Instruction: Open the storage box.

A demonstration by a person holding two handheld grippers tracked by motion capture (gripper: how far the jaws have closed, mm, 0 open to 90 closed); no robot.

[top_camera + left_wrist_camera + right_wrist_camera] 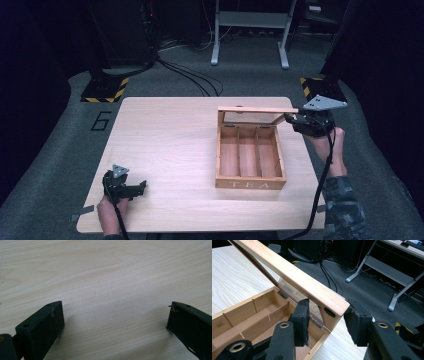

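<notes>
Table [165, 145]: right gripper [325, 321] fingers clamp the tea box [250, 184] lid's [294, 277] corner.

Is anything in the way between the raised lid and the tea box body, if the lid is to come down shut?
Nothing visible. The right gripper straddles the lid's corner, outside the tea box. The three compartments under the lid look empty. The left gripper sits open, far off at the table's near-left edge.

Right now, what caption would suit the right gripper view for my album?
Right gripper clasps the raised lid of an empty wooden tea box.
</notes>
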